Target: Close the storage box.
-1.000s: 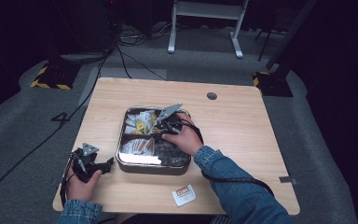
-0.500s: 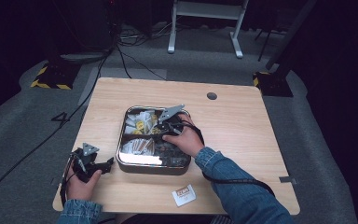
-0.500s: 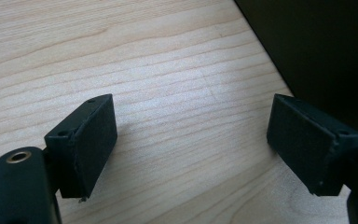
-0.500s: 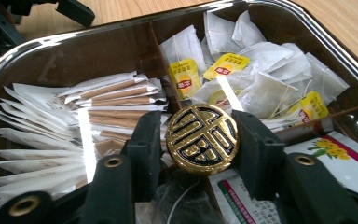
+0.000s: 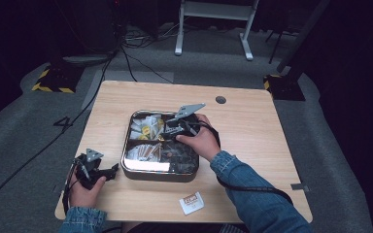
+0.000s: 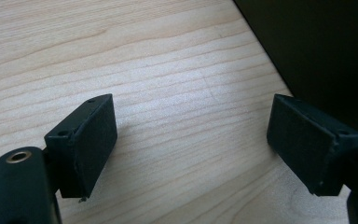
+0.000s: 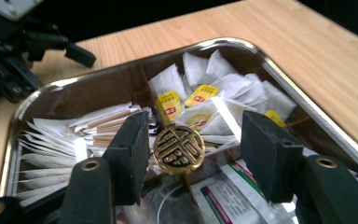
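Note:
A square metal tray [image 5: 141, 170] with a cross divider sits mid-table. My right gripper [image 5: 168, 130] hangs over its centre, held by a hand in a denim sleeve. In the right gripper view its jaws [image 7: 193, 140] stand open on either side of a round brass knob [image 7: 178, 150] on top of the divider, without touching it. Tea bags with yellow tags [image 7: 200, 98] fill the far compartment and white paper sachets [image 7: 56, 140] the left one. My left gripper [image 5: 112, 171] rests at the table's front left, open over bare wood [image 6: 191, 121].
A small white packet [image 5: 191, 202] lies near the front edge of the table [image 5: 252, 126]. A round cable hole [image 5: 220, 100] sits at the back. Printed sachets [image 7: 228, 196] lie in the near compartment. Cables trail from both grippers.
The right hand has shifted very slightly over the tray. The left gripper has stayed put.

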